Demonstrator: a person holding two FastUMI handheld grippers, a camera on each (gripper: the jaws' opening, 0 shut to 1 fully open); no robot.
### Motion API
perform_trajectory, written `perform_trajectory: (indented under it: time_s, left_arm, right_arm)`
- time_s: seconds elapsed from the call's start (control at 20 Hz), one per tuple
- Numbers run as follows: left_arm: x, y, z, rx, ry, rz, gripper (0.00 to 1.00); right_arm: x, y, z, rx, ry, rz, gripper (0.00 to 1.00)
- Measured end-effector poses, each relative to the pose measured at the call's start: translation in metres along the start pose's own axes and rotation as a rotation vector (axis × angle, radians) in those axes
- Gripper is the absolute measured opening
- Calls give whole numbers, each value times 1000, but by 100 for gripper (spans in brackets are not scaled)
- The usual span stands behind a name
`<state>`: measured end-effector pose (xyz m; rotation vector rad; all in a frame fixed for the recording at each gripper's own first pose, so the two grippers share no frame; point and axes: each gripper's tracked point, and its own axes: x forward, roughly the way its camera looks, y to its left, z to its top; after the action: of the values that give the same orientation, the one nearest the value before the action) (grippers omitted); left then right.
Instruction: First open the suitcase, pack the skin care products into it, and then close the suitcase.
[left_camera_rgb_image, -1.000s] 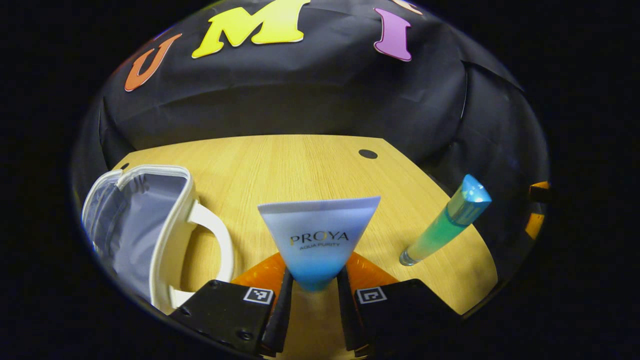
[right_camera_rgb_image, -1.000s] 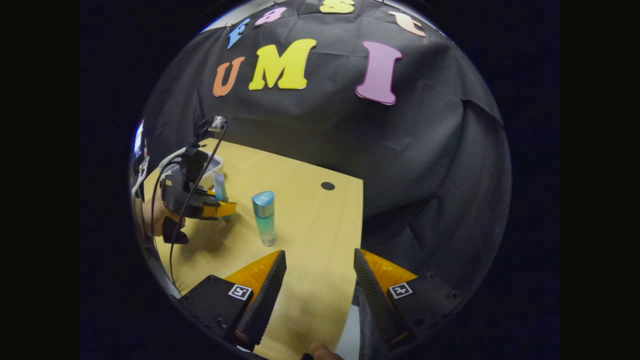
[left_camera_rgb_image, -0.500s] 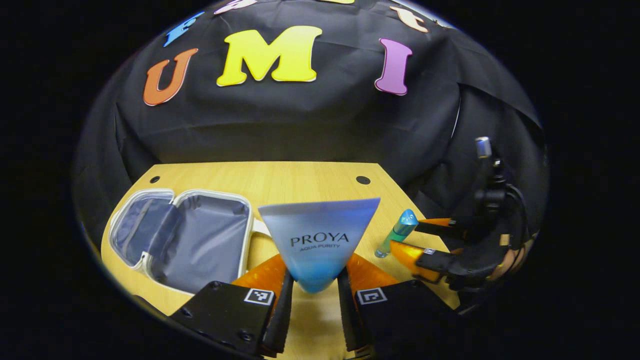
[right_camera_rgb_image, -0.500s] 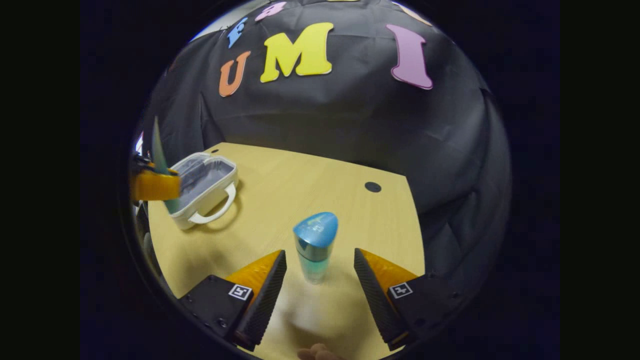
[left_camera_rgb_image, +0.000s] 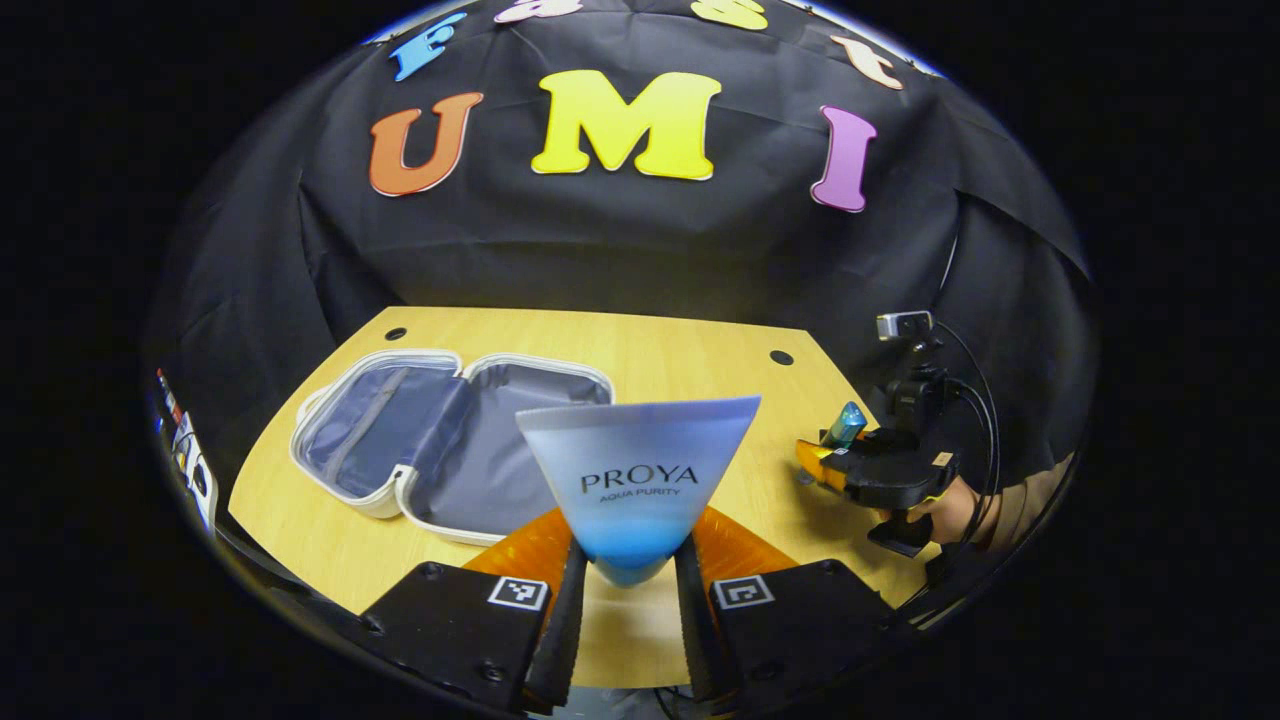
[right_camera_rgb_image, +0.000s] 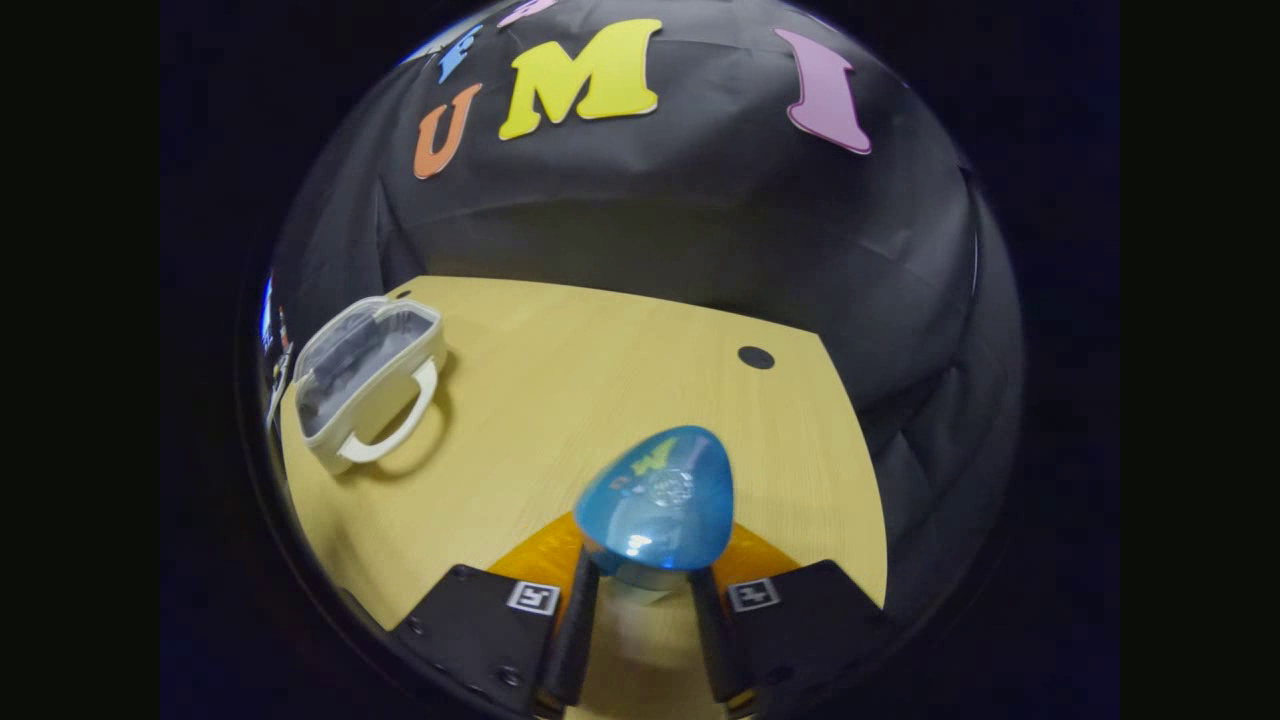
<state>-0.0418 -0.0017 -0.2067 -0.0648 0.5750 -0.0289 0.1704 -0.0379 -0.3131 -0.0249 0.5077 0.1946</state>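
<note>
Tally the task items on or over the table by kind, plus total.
Suitcase, open, lying on the table: 1
Tube, held in the left gripper: 1
Bottle with blue cap, held in the right gripper: 1
Total: 3

The left gripper (left_camera_rgb_image: 628, 590) is clamped with both fingers pressing a tube (left_camera_rgb_image: 636, 478). The right gripper (right_camera_rgb_image: 648, 600) is closed on a bottle (right_camera_rgb_image: 655, 512) near the table's right edge, a hand (left_camera_rgb_image: 958, 505) holding it from behind.
</note>
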Motion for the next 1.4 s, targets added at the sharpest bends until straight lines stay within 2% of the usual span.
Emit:
perform_trajectory:
  time_s: [0.05, 0.15, 0.4, 0.55, 0.7, 0.85, 0.9, 0.95, 1.0, 1.2, 1.25, 1.4]
  left_arm:
    - [-4, 10, 0, -6, 0, 9, 46]
    - [-3, 27, 1, -20, -1, 14, 46]
    - [23, 77, 15, 3, -13, -2, 46]
    - [61, 106, 23, 27, -8, -17, 46]
    - [108, 124, 23, 61, 9, -42, 46]
    - [146, 139, -10, 66, 114, -38, 46]
    - [155, 145, -24, 76, 164, -22, 53]
    - [160, 151, -37, 92, 211, -2, 54]
    - [161, 154, -45, 106, 248, 12, 46]
    - [169, 153, -65, 129, 337, 4, 46]
    - [172, 151, -68, 137, 355, 6, 46]
    - [176, 154, -74, 156, 416, 39, 46]
  right_arm:
    - [0, 1, -1, -6, 5, -4, 43]
    - [-1, 4, -3, -29, 19, -11, 39]
    - [-54, 14, 10, 21, 13, -38, 40]
    - [-90, 23, 22, 54, 10, -54, 37]
    - [-119, 24, 34, 55, -5, -92, 39]
    - [-143, 29, 39, 95, -7, -136, 39]
    - [-148, 31, 38, 107, -4, -149, 40]
    - [-153, 34, 36, 117, 1, -161, 36]
    - [-157, 39, 35, 124, 5, -164, 40]
    - [-158, 53, 28, 127, 28, -171, 37]
    - [-155, 55, 28, 124, 35, -170, 39]
    - [-148, 61, 28, 125, 43, -162, 40]
